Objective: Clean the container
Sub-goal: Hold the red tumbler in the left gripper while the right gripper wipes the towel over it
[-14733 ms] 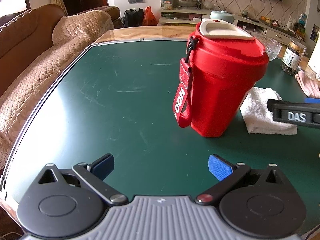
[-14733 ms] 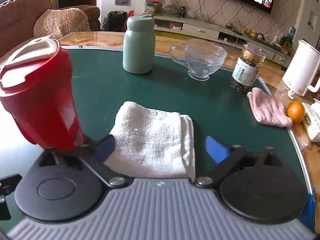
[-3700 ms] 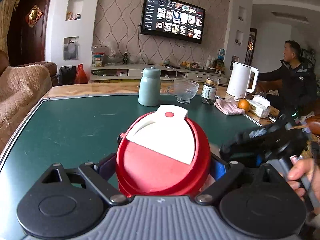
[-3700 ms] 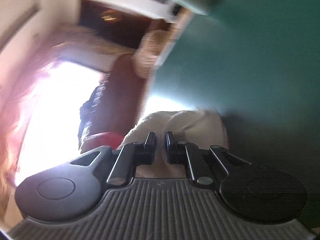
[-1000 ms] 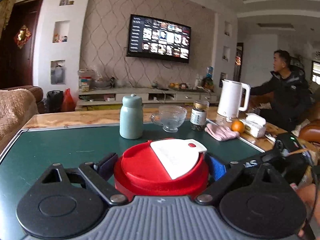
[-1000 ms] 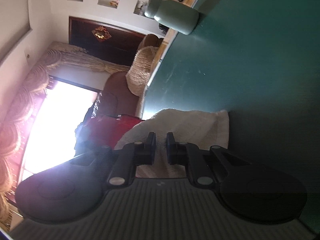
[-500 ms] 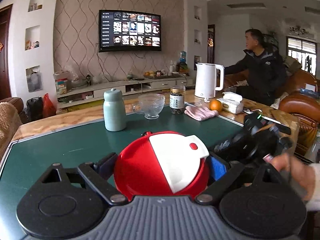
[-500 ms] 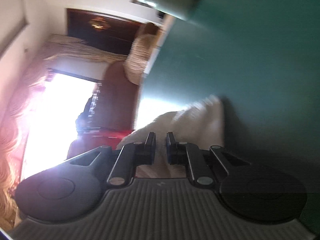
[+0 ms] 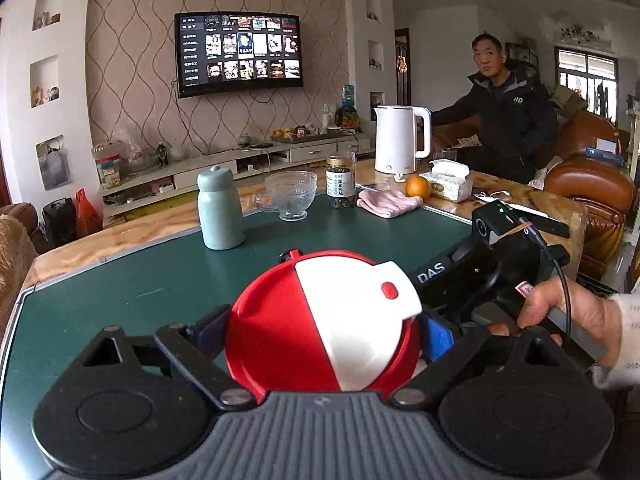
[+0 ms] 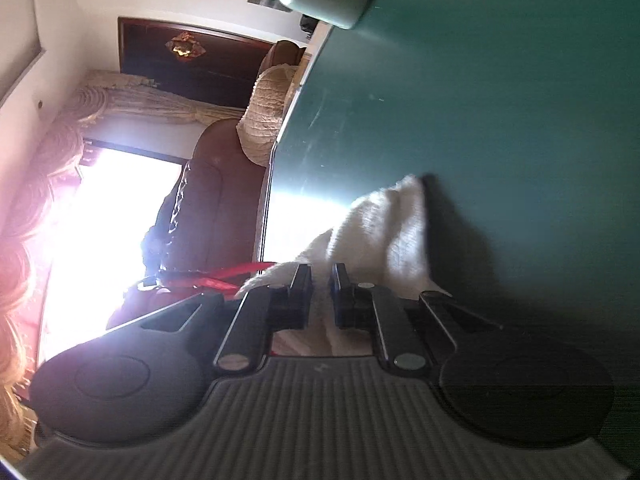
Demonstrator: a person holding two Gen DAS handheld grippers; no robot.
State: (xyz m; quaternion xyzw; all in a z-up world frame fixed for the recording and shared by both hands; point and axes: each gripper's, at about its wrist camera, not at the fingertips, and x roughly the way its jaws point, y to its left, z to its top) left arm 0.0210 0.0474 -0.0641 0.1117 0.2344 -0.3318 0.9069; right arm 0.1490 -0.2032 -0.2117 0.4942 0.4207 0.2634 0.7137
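Observation:
A red cup (image 9: 280, 344) with a white flip lid sits between the blue pads (image 9: 438, 336) of my left gripper (image 9: 324, 328), above the green table (image 9: 120, 280). The pads touch its sides while the jaws are opening slightly. To the right, a hand (image 9: 560, 312) holds the right gripper's black body (image 9: 480, 272), whose fingertips are hidden behind the cup. In the right wrist view, rolled sideways, my right gripper (image 10: 320, 280) is shut on a white towel (image 10: 384, 228). The red cup (image 10: 132, 308) and its strap (image 10: 216, 278) lie just left of the towel.
At the table's far side stand a sage flask (image 9: 220, 208), a glass cup (image 9: 290, 194), a jar (image 9: 341, 180), a pink cloth (image 9: 386, 202), an orange (image 9: 418, 187), a tissue box (image 9: 448, 182) and a white kettle (image 9: 400, 138). A person (image 9: 504, 120) sits on the brown sofa.
The left gripper has rolled and swung with the cup, so the lid's white flap now points right. The towel in the right gripper has shifted against the cup's side.

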